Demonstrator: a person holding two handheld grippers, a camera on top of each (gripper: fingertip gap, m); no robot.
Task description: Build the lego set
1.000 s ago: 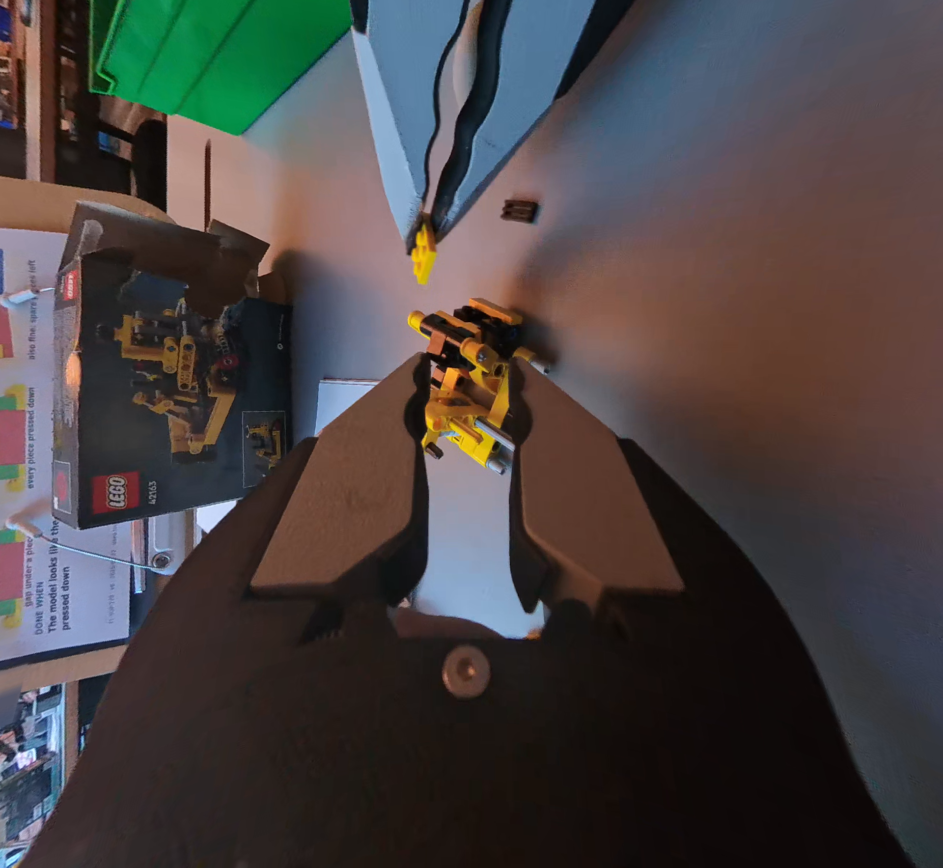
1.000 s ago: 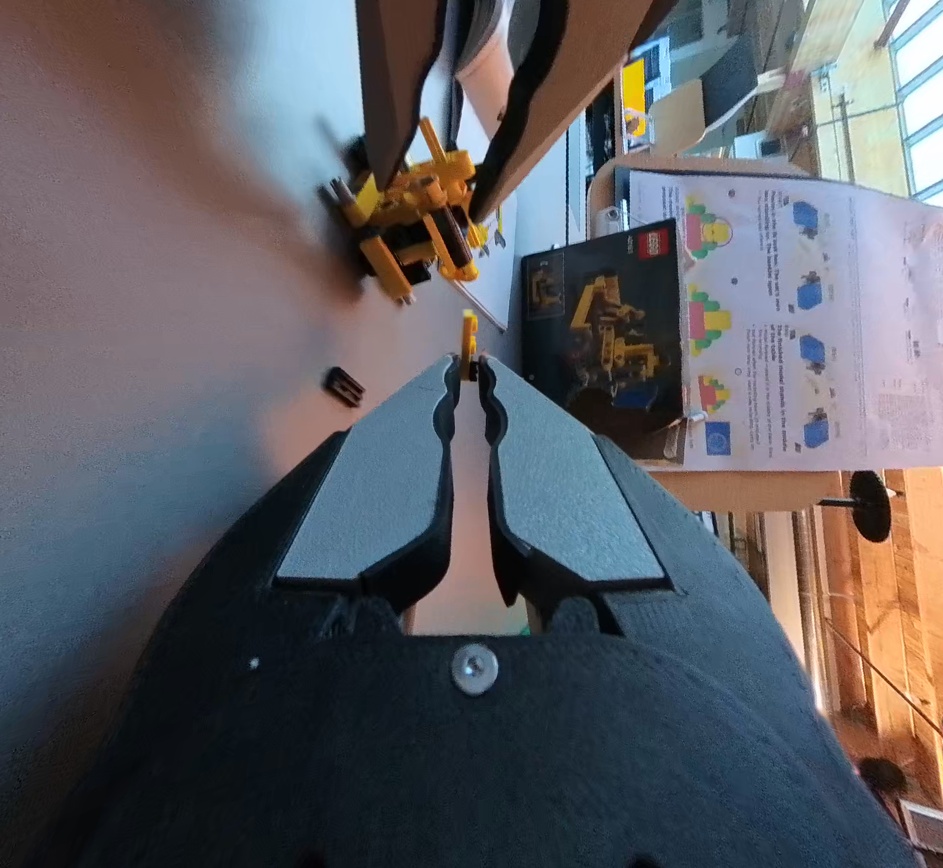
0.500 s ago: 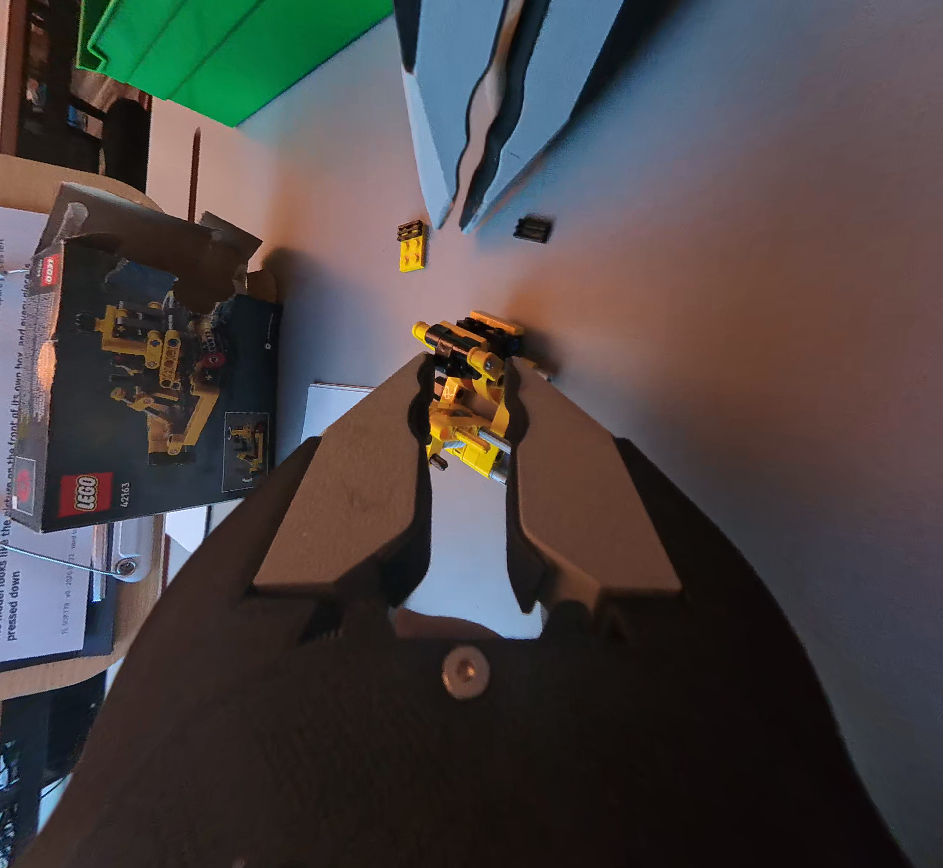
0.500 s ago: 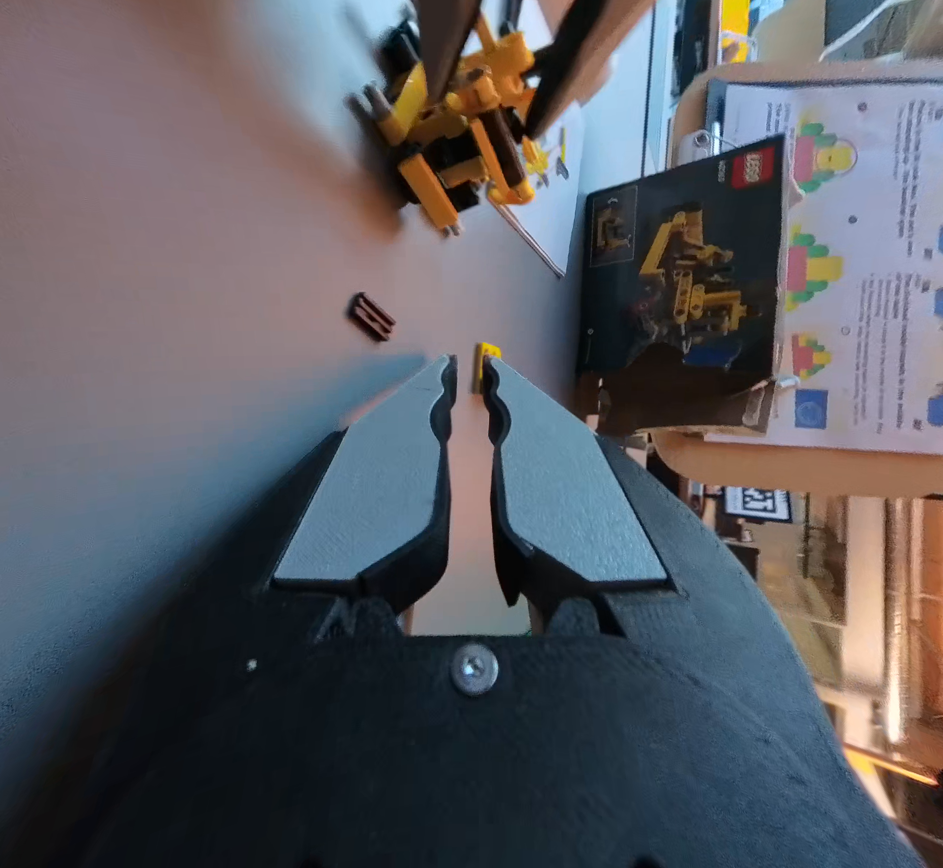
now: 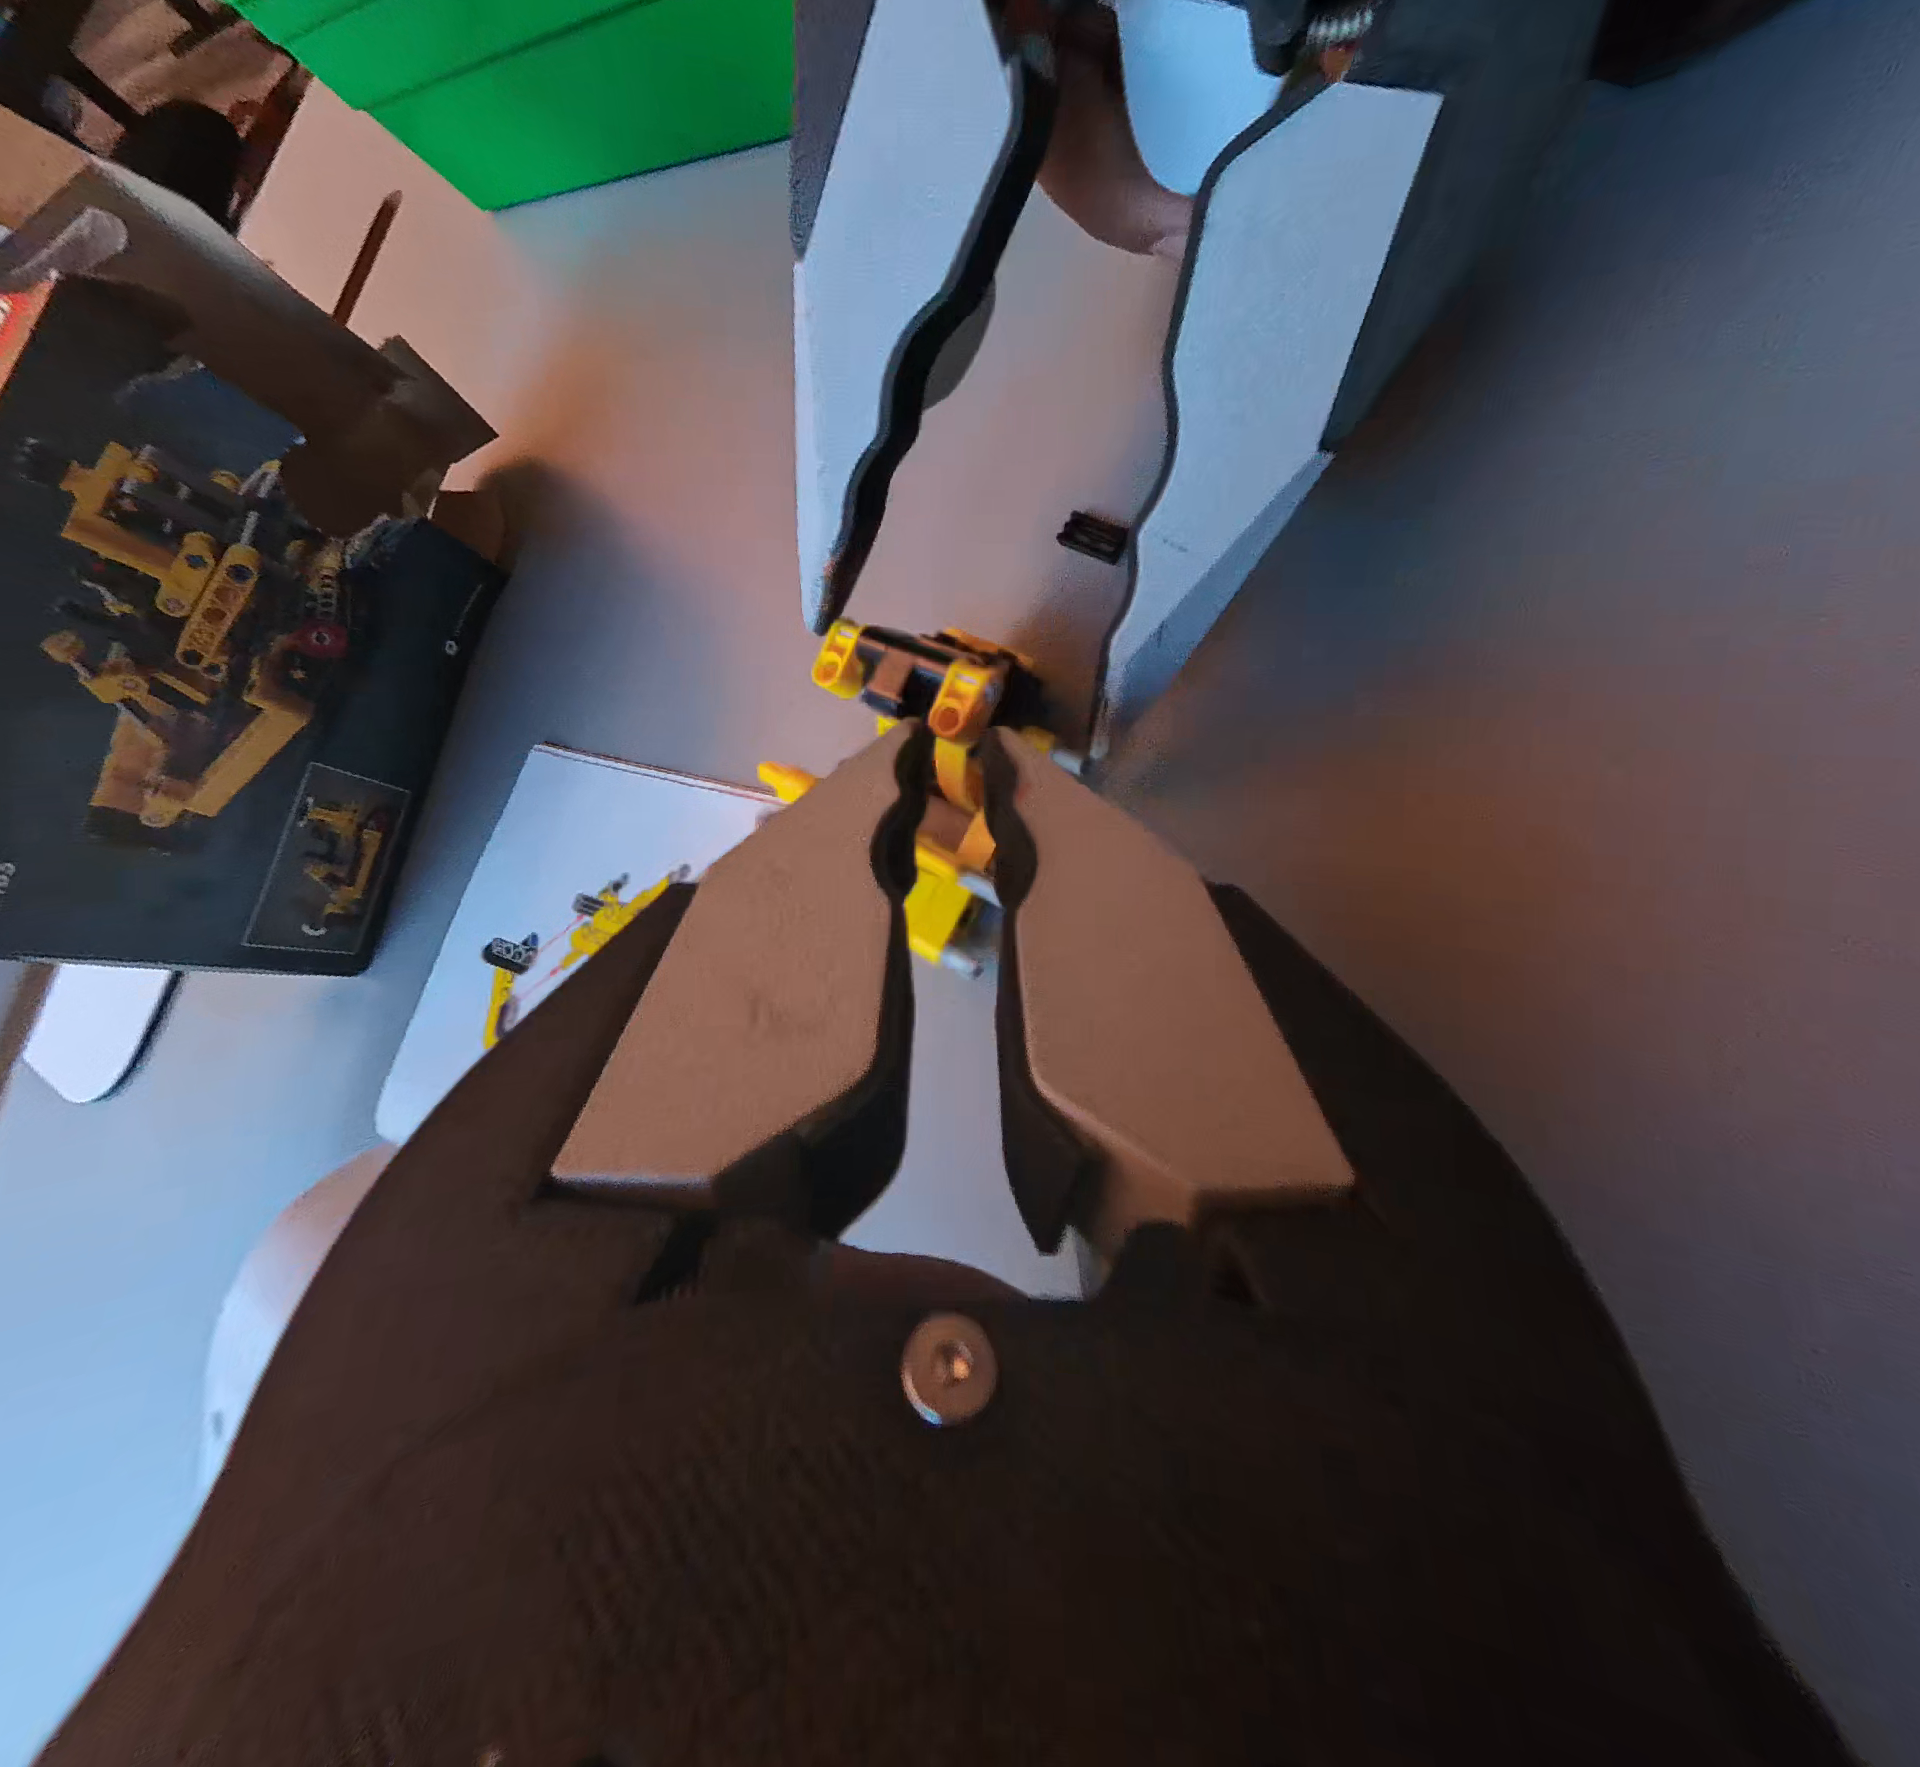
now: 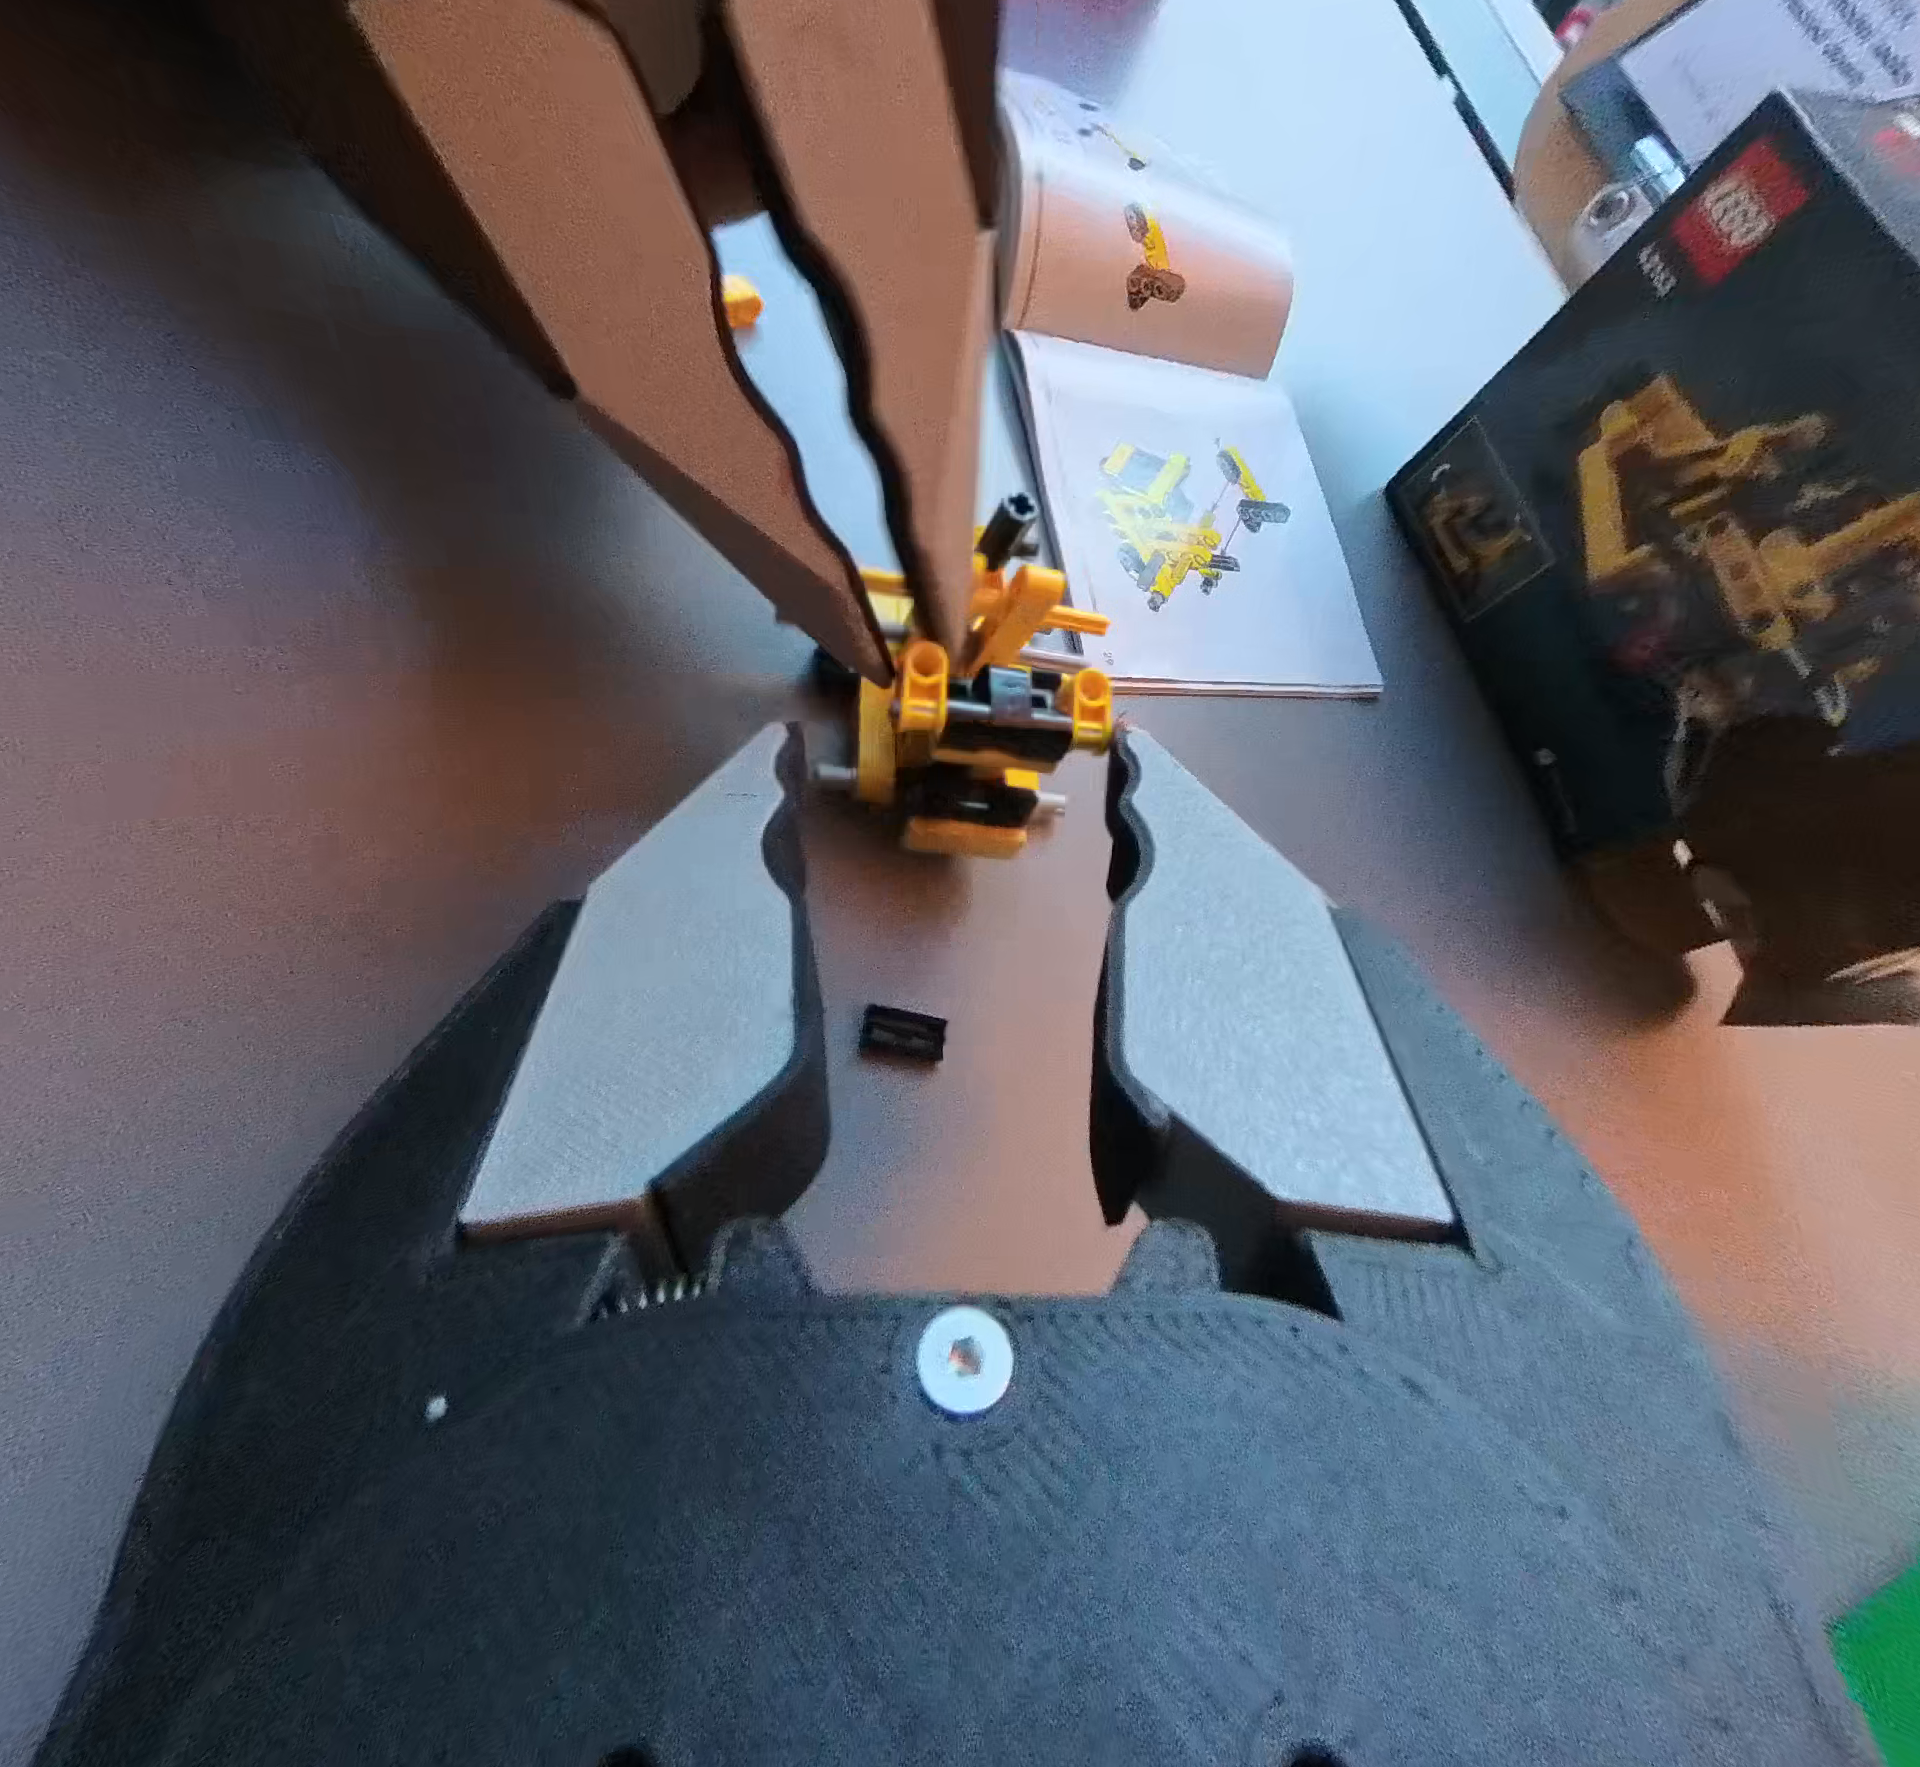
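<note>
A small yellow and black lego model [image 5: 914, 678] stands on the grey table. My left gripper [image 5: 951, 746] is shut on the model's yellow rear part. In the right wrist view the model [image 6: 966, 741] sits just beyond my right gripper [image 6: 956, 751], which is open wide and empty, one fingertip at each side of the model's front. The left gripper [image 6: 914, 652] reaches down from the top onto the model. A small black piece [image 6: 902, 1034] lies on the table between the right fingers and also shows in the left wrist view [image 5: 1091, 533].
The dark lego box [image 5: 208, 626] stands to one side, also in the right wrist view [image 6: 1714, 626]. The open instruction booklet [image 6: 1195, 512] lies behind the model. A green bin [image 5: 520, 3] sits at the table's far end. A small yellow piece [image 6: 740, 304] lies behind the left gripper. My left and right fingertips are right by each other. Left tips and right tips are each some 6 cm from the small black piece [image 6: 902, 1034]. Seen from the left wrist view [image 5: 1092, 534] as well.
My right gripper let go of a small yellow plate, opened wide and moved in until its tips flank the model. The left gripper kept its hold on the model.
</note>
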